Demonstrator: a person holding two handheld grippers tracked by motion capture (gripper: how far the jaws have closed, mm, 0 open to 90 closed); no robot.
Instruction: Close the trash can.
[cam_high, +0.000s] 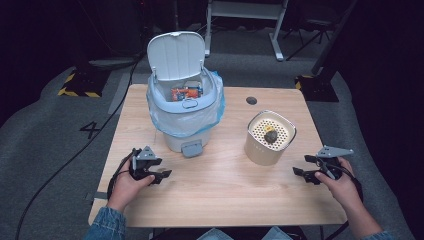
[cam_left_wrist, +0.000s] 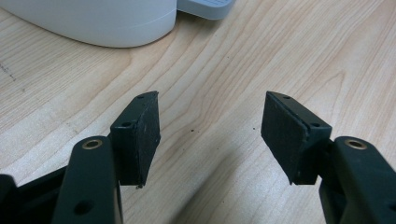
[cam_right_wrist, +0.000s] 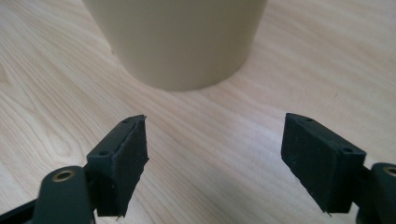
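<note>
A white pedal bin (cam_high: 186, 100) with a blue liner stands at the table's back left, lid up, an orange packet (cam_high: 183, 93) inside. Its base (cam_left_wrist: 93, 21) rises ahead in the left gripper view. A beige cylindrical container (cam_high: 269, 138) with a perforated top carrying a dark lump (cam_high: 271, 136) and a yellow scrap stands at the right; its wall (cam_right_wrist: 177, 42) is close in the right gripper view. My left gripper (cam_high: 164, 175) rests open on the table near the bin's pedal (cam_high: 192, 148), nothing between its pads (cam_left_wrist: 144, 135). My right gripper (cam_high: 299, 171) is open and empty, low beside the container.
The wooden table (cam_high: 220, 190) has a dark round grommet (cam_high: 251, 100) near its back edge. Bare wood lies between the two hands along the front. A desk frame (cam_high: 245, 20) and black stands are on the grey floor behind the table.
</note>
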